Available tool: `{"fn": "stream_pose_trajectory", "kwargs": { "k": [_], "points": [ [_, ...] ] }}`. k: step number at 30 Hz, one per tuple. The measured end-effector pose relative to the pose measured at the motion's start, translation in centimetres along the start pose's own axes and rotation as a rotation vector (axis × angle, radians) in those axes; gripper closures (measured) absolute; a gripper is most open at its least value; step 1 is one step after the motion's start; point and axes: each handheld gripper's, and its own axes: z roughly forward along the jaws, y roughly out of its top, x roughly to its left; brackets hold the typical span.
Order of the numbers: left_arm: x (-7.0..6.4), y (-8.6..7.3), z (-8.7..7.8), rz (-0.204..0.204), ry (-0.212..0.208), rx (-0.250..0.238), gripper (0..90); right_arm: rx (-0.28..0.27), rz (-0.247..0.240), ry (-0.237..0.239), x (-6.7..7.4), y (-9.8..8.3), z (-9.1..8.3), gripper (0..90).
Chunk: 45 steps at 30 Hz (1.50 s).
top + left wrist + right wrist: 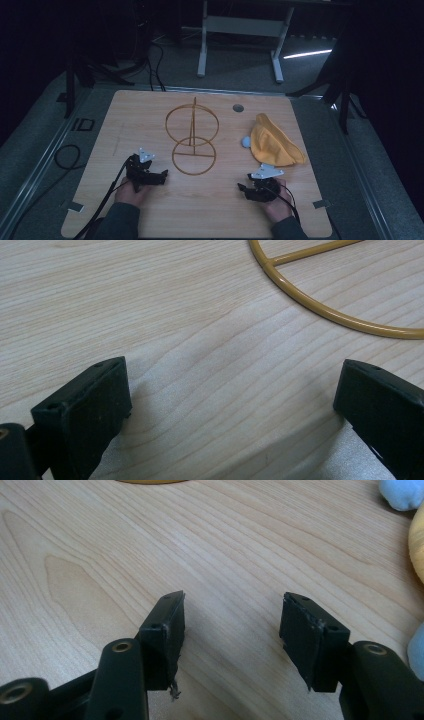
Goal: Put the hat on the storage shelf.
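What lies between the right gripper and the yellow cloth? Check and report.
Nothing visible. The right gripper rests open on the table, with bare wood up to the yellow cloth. The small blue thing sits at the cloth's left edge, off that path.

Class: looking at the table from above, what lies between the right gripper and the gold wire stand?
In the high view, only bare wooden table lies between the right gripper and the gold wire stand; nothing sits on that stretch.

Spread jaws over bare wooden table [150, 555]
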Motion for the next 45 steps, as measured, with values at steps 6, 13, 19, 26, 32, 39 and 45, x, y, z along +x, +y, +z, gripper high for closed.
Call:
{"fn": "stream_pose_trajectory", "kwargs": {
  "k": [6, 13, 19, 26, 32, 39, 45],
  "points": [
    [0.0, 0.0, 0.0, 0.000, 0.000, 0.000, 1.9, -0.001, 0.000, 0.002, 0.0, 0.0, 0.0, 41.7],
    [0.0, 0.0, 0.0, 0.000, 0.000, 0.001, 1.9, 0.006, 0.002, 0.002, 0.0, 0.0, -0.1, 41.8],
    [0.0, 0.0, 0.0, 0.000, 0.000, 0.000, 1.9, 0.013, 0.003, -0.004, 0.1, 0.1, -0.1, 44.6],
    [0.0, 0.0, 0.0, 0.000, 0.000, 0.000, 1.9, 0.016, 0.022, -0.023, 0.1, 0.2, -0.2, 55.4],
    [0.0, 0.0, 0.0, 0.000, 0.000, 0.000, 1.9, 0.020, 0.016, -0.058, -0.3, 0.1, -0.6, 58.9],
    [0.0, 0.0, 0.0, 0.001, 0.000, 0.001, 1.9, -0.001, 0.038, -0.088, -1.1, -0.1, -1.4, 57.3],
    [0.0, 0.0, 0.0, 0.000, 0.000, 0.001, 1.9, -0.015, 0.092, -0.122, -2.5, -0.5, -2.2, 54.5]
  ]
}}
